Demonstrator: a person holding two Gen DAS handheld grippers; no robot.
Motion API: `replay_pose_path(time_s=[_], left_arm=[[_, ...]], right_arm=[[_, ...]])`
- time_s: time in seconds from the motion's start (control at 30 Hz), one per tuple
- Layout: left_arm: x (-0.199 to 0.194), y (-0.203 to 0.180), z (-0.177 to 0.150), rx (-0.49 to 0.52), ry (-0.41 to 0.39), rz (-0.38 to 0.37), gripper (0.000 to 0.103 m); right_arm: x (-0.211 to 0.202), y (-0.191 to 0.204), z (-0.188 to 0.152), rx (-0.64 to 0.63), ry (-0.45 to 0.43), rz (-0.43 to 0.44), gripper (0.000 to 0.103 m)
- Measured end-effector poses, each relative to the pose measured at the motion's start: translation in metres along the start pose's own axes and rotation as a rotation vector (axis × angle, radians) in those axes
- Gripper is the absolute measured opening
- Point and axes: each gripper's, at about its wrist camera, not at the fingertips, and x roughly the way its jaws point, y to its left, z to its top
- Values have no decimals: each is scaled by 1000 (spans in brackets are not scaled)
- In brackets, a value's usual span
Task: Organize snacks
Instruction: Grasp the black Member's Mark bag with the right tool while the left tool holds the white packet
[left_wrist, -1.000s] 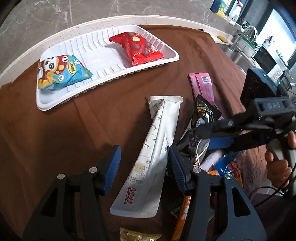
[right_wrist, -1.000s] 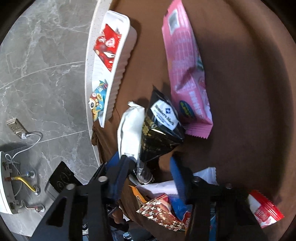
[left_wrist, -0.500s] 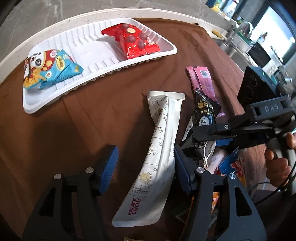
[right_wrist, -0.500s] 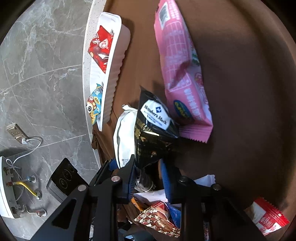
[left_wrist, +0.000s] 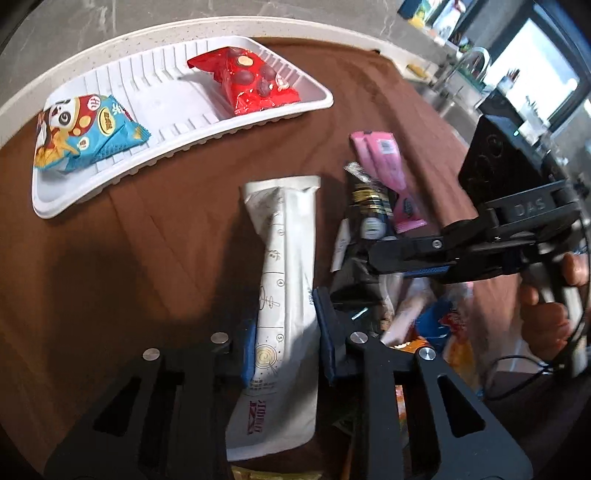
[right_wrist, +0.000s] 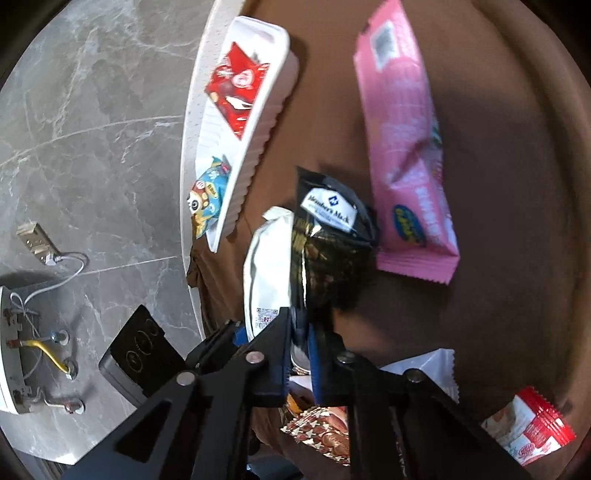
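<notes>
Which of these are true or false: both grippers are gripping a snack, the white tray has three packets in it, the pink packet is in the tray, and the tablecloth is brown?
1. Both grippers grip a snack: true. The left gripper is closed on the long white packet, and the right gripper on the black packet.
2. The white tray holds three packets: false. It holds two, a red packet and a blue packet.
3. The pink packet is in the tray: false. It lies on the tablecloth.
4. The tablecloth is brown: true.
</notes>
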Motion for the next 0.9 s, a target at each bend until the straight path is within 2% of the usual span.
replay_pose_path(time_s=[0.23,0.37,0.5,0.53,0.57,0.6,0.67,0.73,0.8,0.9], left_arm=[[-20,25,5,-125,-44,-97,24],[-19,32,4,-149,-38,-82,24],[-13,37,0,-172,-30,-85,24],[-12,36,-1,-173,-28,-73,24],[-11,36,-2,-172,-25,-67,24],[-10,36,-3,-172,-26,-66,24],[-10,38,-4,-185,-32,-71,24],[-9,38,-4,-184,-34,-67,24],[-9,38,-5,-185,-32,-64,24],[-9,37,-5,-184,-30,-58,24]], right_arm=[[0,12,6,-14,11,52,11],[1,15,12,-38,10,14,11],[4,11,13,-41,8,-26,16],[7,11,13,-37,8,-49,19],[9,8,14,-15,12,-76,28],[11,5,13,0,14,-77,37],[12,2,12,19,10,-65,49],[12,3,12,21,-11,-62,54],[10,4,14,23,-21,-47,67],[8,5,18,30,-37,-38,74]])
